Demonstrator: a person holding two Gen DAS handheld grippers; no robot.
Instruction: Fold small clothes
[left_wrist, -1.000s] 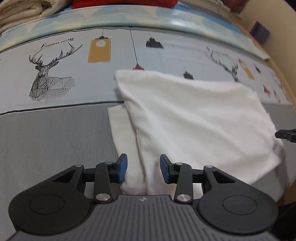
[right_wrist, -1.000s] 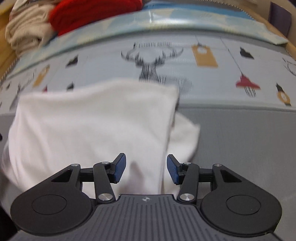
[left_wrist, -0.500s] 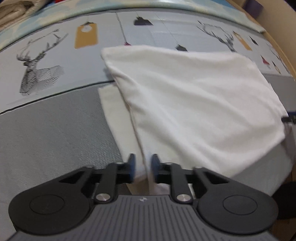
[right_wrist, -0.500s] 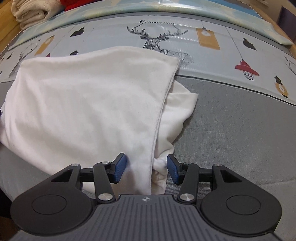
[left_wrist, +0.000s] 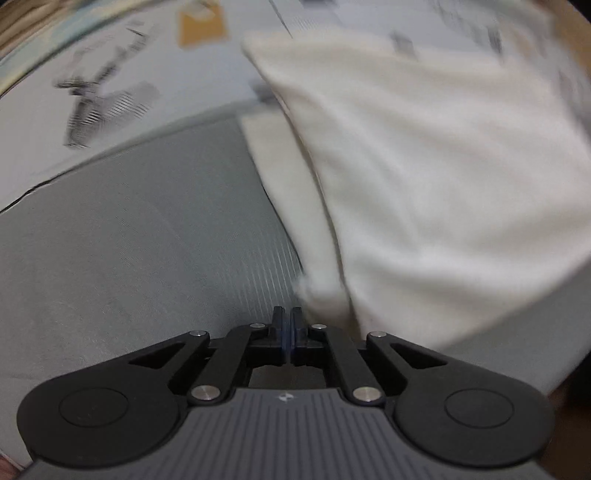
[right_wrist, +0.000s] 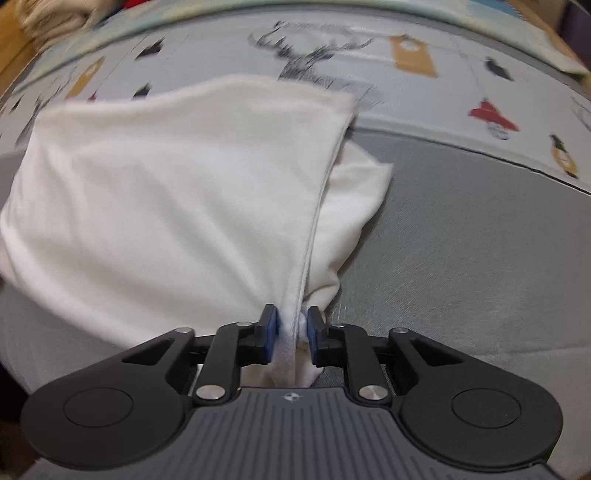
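A white folded garment (left_wrist: 424, 177) lies on the bed, its top layer folded over a lower layer that sticks out at the side. In the left wrist view my left gripper (left_wrist: 287, 317) is shut with its pads together, just left of the garment's near corner; no cloth shows between them. In the right wrist view the same garment (right_wrist: 177, 192) fills the left and middle. My right gripper (right_wrist: 290, 323) is shut on its near hem edge, cloth bunched between the blue pads.
The bed cover (right_wrist: 461, 258) is grey near me, and pale with deer and lantern prints (right_wrist: 314, 55) farther back. Beige folded fabric (right_wrist: 55, 18) lies at the far left corner. The left wrist view is blurred by motion.
Both grippers went from open to shut. The right one closed on the garment's near hem. The left one closed beside the near corner and the view shifted left, blurring.
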